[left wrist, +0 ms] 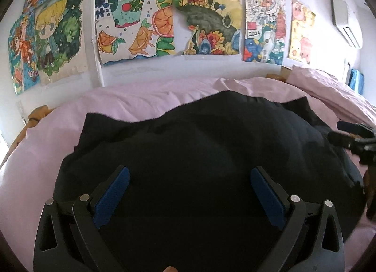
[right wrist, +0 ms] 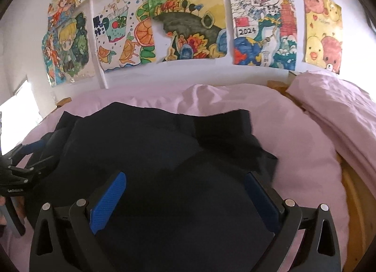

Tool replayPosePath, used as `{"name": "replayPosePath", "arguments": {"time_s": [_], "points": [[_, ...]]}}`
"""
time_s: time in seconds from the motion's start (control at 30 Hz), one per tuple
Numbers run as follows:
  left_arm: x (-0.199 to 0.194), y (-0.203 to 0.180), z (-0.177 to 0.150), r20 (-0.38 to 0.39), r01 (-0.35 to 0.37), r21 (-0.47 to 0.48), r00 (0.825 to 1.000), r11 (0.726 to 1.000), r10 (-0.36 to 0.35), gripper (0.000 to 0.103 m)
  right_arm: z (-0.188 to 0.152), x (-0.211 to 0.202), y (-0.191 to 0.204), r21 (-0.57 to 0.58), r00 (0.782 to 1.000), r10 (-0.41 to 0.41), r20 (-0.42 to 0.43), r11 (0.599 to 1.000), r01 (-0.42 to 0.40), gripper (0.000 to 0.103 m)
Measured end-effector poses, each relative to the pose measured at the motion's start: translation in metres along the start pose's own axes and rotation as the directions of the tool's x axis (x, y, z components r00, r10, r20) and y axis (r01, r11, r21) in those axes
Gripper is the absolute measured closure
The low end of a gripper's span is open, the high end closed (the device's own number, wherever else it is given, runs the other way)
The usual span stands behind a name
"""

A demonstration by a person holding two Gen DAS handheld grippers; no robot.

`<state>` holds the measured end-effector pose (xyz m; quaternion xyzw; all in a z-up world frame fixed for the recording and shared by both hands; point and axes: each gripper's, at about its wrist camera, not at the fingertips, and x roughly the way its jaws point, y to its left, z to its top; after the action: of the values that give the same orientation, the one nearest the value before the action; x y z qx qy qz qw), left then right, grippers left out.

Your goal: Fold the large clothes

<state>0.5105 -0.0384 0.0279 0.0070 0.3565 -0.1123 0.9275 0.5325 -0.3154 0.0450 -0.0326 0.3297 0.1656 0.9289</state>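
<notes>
Tools, left (left wrist: 189, 175) and right (right wrist: 185, 179), are held apart over the dark garment (left wrist: 199, 154); its 12 o'clock edge is judged the next grasp.

a white wall (left wrist: 211, 67) rose behind the bed (right wrist: 293, 149), which was covered in pale pink bedding, and a row of colourful children's drawings (right wrist: 188, 20) was taped across it, one bearing the number 2024 (right wrist: 246, 30). a white air conditioner (left wrist: 345, 21) hung high on the wall at the right of the left wrist view, with a pink pillow (right wrist: 333, 107) lying below at that end. bright daylight came from a window (right wrist: 18, 116) at the left edge of the right wrist view.
</notes>
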Motion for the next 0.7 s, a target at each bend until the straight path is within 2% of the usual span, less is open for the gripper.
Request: {"name": "replayPosePath", "arguments": {"time_s": [0.17,0.27,0.4,0.5,0.63,0.7], "points": [[0.024,-0.003,0.013,-0.006,-0.073,0.021,0.997,0.997,0.074,0.002,0.009,0.037,0.015,-0.076,0.997,-0.057,-0.052,0.996,0.053,0.001],[0.038,-0.004,0.011,-0.001,-0.086,0.043,0.996,0.995,0.086,0.002,0.01,0.05,0.016,-0.107,0.995,-0.081,-0.056,0.991,0.075,0.0],[0.064,-0.006,0.012,-0.052,-0.091,0.087,0.994,0.992,0.095,0.001,0.013,0.073,0.019,-0.19,0.991,-0.11,-0.08,0.977,0.094,0.0],[0.087,0.0,0.019,-0.127,-0.056,0.07,0.99,0.996,0.065,0.001,0.018,0.093,0.016,-0.203,0.988,-0.117,-0.105,0.975,0.094,0.0],[0.111,0.026,0.023,-0.195,0.047,-0.046,0.979,0.998,-0.055,0.001,0.026,0.125,0.001,-0.188,0.984,-0.075,-0.16,0.981,0.044,0.0],[0.118,0.036,0.025,-0.207,0.077,-0.084,0.974,0.994,-0.093,0.001,0.029,0.14,-0.008,-0.163,0.982,-0.034,-0.187,0.987,0.003,0.0]]}}
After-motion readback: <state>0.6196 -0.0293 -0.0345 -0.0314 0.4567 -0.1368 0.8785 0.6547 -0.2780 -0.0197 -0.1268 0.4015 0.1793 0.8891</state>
